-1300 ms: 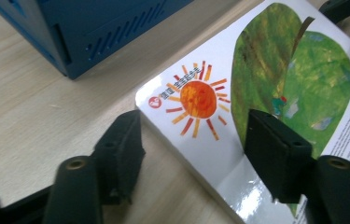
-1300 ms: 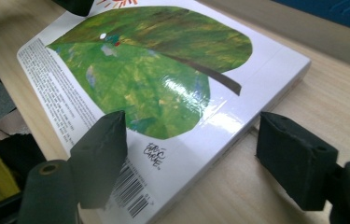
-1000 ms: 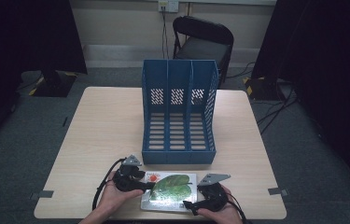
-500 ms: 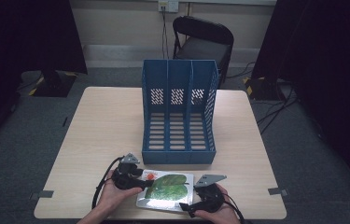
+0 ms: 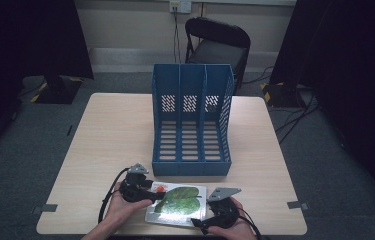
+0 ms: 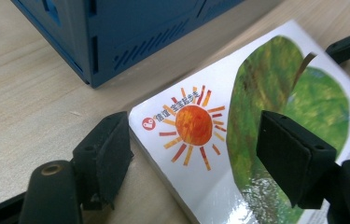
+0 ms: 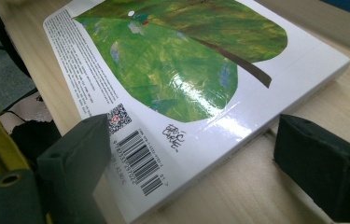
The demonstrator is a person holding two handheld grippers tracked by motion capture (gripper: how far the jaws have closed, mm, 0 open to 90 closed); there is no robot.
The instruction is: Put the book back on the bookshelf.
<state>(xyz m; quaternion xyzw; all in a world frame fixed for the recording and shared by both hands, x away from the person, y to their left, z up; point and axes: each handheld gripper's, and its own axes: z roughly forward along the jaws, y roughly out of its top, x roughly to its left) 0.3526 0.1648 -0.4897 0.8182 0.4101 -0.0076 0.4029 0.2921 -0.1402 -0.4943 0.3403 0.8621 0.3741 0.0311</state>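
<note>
From the high view, the book [image 5: 177, 204] lies flat on the desk [image 5: 105, 135] near the person's edge, right between the left tongs [image 5: 161, 195] and the right tongs [image 5: 200, 225], with the blue file rack [image 5: 191, 120] standing just beyond them, three open slots facing this way. Left gripper view: the jaws have just been opening and stand wide, one pad off the book's [image 6: 238, 140] corner over bare wood, the other hovering over the green leaf, nothing pinched; the rack's [image 6: 116, 32] bottom corner sits close ahead. Right gripper view: these jaws have been opening too and are spread about as far as they go, one pad over the barcode corner of the book [image 7: 182, 79], the other out past the edge above the desk [image 7: 238, 186], not touching from what I can see. My read is the book has just been let go or they're lining up a fresh grab, probably to stand it up and slide it into a slot. Next move would need a pad under an edge, which is tough with the book lying flush. There's open desk to either side of the tongs, but the near edge is tight behind them and the rack blocks straight ahead.
</note>
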